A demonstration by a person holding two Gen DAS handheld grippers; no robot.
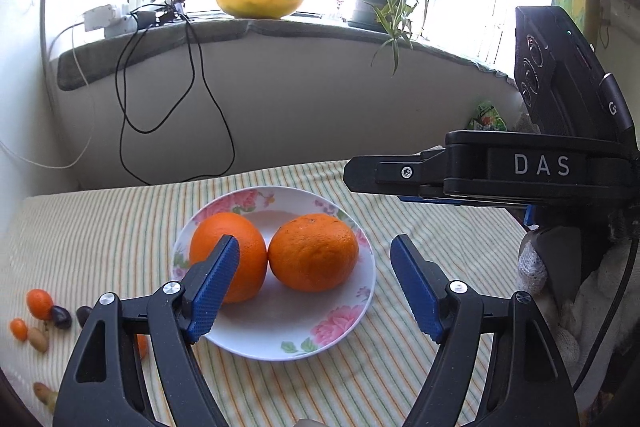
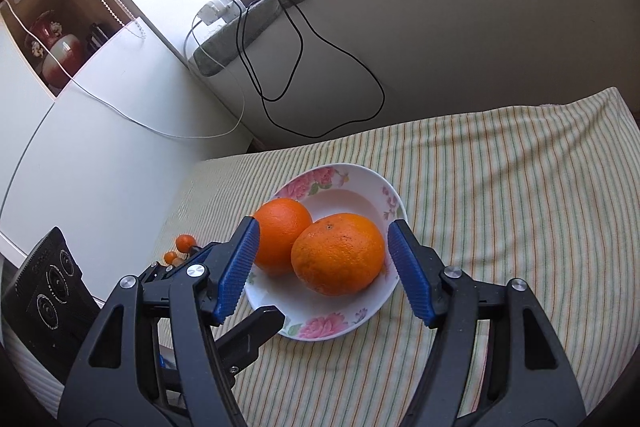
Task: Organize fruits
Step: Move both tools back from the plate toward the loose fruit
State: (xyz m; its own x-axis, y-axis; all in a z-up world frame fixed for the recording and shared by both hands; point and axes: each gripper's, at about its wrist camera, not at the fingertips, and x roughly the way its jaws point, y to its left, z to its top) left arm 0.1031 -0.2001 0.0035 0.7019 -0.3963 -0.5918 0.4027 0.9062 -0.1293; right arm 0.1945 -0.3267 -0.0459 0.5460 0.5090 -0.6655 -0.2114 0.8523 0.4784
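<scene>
So we've got two oranges sitting side by side and touching on a white floral plate (image 1: pixel 352 323), which sits on a bench covered with a striped cloth (image 1: pixel 100 247). The left orange (image 1: pixel 248 239) is the smoother one, the right orange (image 1: pixel 314 253) is bumpier with a little dark navel on top.

Our left gripper (image 1: pixel 316 283) hangs over the near side of the plate with its blue-padded fingers (image 1: pixel 212 291) spread wide and nothing pinched between them. From its camera one finger overlaps the left orange, but we can't tell if it actually touches it; it looks like it's just in front. Our right gripper (image 2: pixel 322 271) is also spread, its fingers (image 2: pixel 236 267) standing on either side of the bumpy orange without pressing on it, a sliver of plate showing between the right pad and the fruit. In the left camera the right gripper's black body with the "DAS" lettering pokes in from the right, above the cloth.

Off to the left on the cloth there's a small scatter of little fruits: a couple of kumquats (image 1: pixel 39 303), a couple of dark ones (image 1: pixel 61 317) and some pale oblong ones (image 1: pixel 38 339). Can't say exactly what those last two kinds are.

Behind the bench, a windowsill holds a yellow wavy-edged bowl (image 1: pixel 259 5), a potted spider plant (image 1: pixel 380 1) and a power strip (image 1: pixel 106 19) with black cables (image 1: pixel 200 75) hanging down the wall.
</scene>
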